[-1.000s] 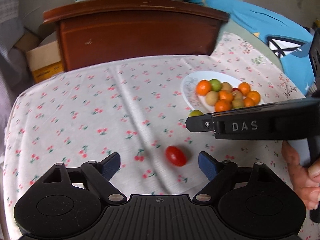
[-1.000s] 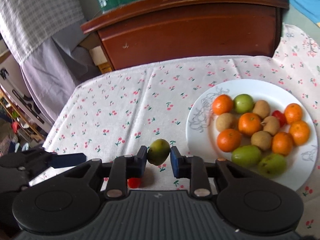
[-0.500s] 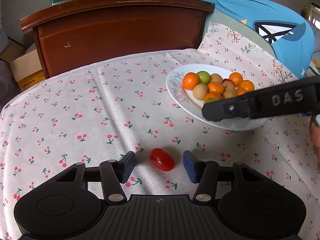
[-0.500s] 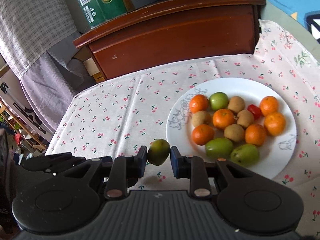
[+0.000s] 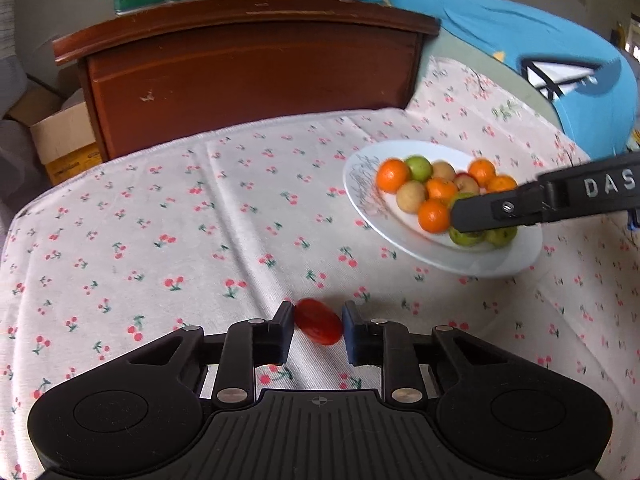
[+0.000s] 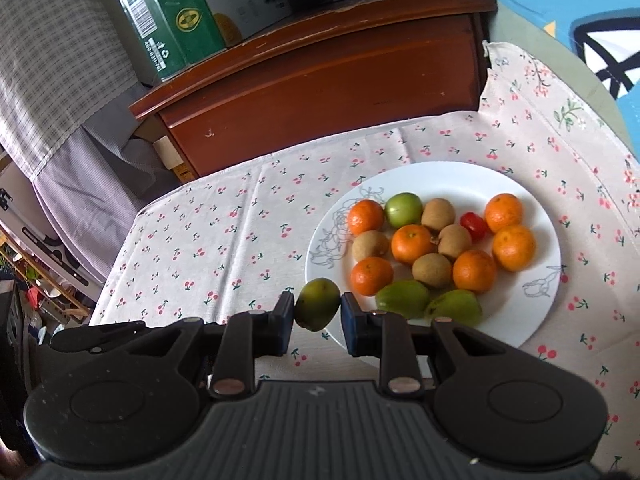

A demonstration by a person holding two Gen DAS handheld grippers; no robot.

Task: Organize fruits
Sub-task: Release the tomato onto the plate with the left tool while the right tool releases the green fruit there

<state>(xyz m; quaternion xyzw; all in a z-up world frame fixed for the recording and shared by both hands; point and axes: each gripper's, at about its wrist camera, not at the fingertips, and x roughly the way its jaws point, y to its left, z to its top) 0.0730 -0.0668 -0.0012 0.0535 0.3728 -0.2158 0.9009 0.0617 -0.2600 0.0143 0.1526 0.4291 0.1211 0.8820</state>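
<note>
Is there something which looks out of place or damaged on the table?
Nothing spilled or damaged. One red tomato is off the white plate, on the cherry-print cloth, already clamped by the left gripper. The right gripper holds a green fruit over the plate's edge.

From each wrist we look forward and down along the fingers, close above the tabletop [image 5: 168, 216], both views share the plate [image 5: 360, 184] [image 6: 460, 176]

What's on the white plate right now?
On the white plate: six oranges, four brown round fruits, three green fruits and one red tomato. The right gripper hides the plate's near rim.
</note>
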